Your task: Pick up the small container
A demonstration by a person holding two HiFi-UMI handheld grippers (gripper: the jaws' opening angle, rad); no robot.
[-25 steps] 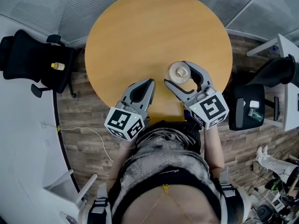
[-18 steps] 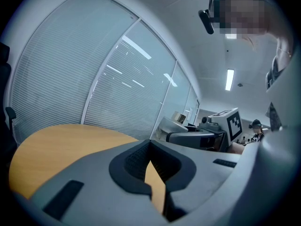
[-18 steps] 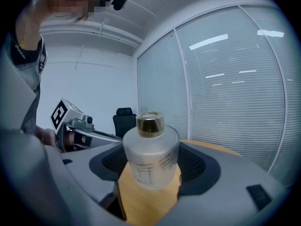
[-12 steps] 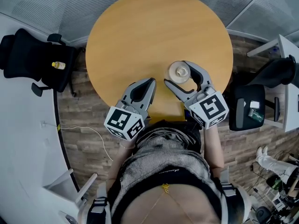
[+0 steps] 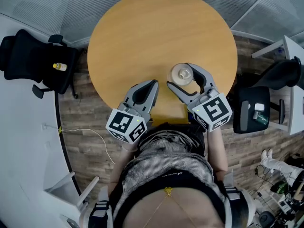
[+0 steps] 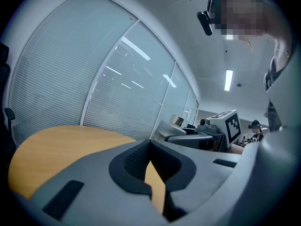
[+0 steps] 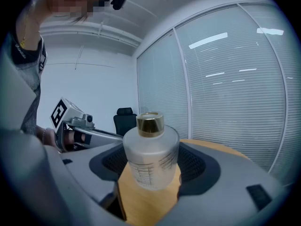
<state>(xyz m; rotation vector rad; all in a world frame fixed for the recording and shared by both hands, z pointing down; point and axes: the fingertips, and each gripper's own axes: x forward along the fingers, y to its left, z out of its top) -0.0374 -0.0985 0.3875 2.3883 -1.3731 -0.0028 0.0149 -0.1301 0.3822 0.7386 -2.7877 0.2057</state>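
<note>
Nothing had visibly shifted over the last second: the right gripper [image 5: 177, 74] kept its jaws apart around the small container [image 5: 182, 73] (frosted, gold cap), which stood between them on the worktop [image 5: 156, 32], seemingly lined up for closing. The left gripper [image 5: 151, 83] idled alongside, jaws together and empty.

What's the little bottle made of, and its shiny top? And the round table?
The small container looks like frosted glass, cloudy white and matte, though it could be plastic. Its cap is mirror-shiny gold, probably metal or metal-coated plastic. The table has a smooth, even tan top, likely wood laminate.
</note>
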